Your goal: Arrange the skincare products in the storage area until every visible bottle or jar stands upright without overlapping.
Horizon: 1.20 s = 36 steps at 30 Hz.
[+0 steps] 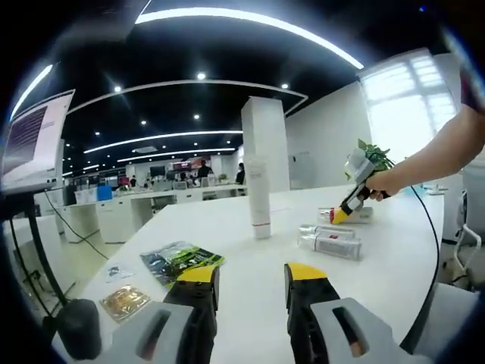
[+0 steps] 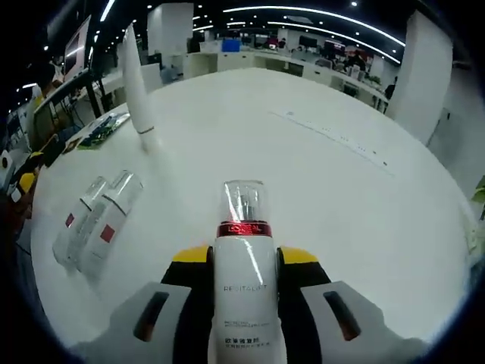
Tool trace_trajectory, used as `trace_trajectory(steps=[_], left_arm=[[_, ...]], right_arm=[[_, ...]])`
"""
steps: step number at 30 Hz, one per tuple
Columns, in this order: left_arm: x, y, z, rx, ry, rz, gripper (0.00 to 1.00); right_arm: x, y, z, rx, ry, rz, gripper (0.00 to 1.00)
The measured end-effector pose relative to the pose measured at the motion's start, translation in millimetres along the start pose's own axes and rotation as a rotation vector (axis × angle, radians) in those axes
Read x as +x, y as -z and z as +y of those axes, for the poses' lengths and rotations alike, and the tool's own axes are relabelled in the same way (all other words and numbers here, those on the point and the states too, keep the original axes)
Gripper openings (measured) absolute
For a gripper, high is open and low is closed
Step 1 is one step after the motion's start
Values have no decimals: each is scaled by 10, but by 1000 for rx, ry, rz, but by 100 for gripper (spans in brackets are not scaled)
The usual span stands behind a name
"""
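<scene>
**Right gripper clamps a pump bottle over the white table**

In the right gripper view, the right gripper (image 2: 244, 265) has its jaws closed against the sides of a white pump bottle (image 2: 244, 292) with a red band and clear cap, held lying along the jaws over the white table (image 2: 318, 182). Taking the tall white tube (image 2: 138, 83) as landmark: it stands upright on its cap, far ahead and to the left of the held bottle. Two clear bottles (image 2: 97, 221) with red labels lie on their sides, touching each other, nearer the camera than the tube.

In the left gripper view, the left gripper (image 1: 250, 282) hovers with jaws apart, holding nothing. The tube stands ahead of it; the clear bottles lie right of the tube, and foil sachets (image 1: 180, 260) lie left of it near the table edge.
</scene>
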State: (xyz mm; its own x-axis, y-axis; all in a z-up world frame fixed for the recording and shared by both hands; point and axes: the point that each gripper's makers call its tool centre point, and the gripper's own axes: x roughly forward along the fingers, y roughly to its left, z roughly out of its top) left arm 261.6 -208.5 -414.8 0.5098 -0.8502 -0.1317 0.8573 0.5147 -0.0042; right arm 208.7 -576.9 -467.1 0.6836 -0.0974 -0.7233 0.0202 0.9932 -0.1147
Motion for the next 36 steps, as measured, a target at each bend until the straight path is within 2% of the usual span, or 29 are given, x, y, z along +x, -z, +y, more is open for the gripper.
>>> trace_trajectory(steps=[5, 10, 16, 20, 23, 29, 31, 33, 36], left_arm=[[-11, -20, -11, 0, 8, -7, 35], [-14, -20, 10, -6, 4, -12, 35], [-24, -18, -13, -8, 7, -15, 35], [-28, -20, -40, -11, 12, -17, 35], [-35, -23, -64, -12, 16, -18, 35], [-47, -39, -89, -37, 24, -21, 35], [-46, -75, -126, -63, 48, -37, 38], [-40, -69, -180, -63, 73, -26, 40], [-33, -44, -188, -58, 69, -13, 40]], right_arm=[[-73, -15, 34, 18, 3, -12, 28], [-162, -60, 86, 16, 5, -50, 27], [-335, -198, 74, 47, 18, -129, 27], [-454, -341, 100, 57, 25, -199, 27], [-561, -513, 163, 59, 26, -277, 27], [-745, -852, 420, 42, 12, -394, 27], [-802, -982, 578, 23, -10, -428, 27], [-858, -1137, 784, 9, -33, -468, 27], [-885, -1272, 1012, 2, -72, -510, 27]])
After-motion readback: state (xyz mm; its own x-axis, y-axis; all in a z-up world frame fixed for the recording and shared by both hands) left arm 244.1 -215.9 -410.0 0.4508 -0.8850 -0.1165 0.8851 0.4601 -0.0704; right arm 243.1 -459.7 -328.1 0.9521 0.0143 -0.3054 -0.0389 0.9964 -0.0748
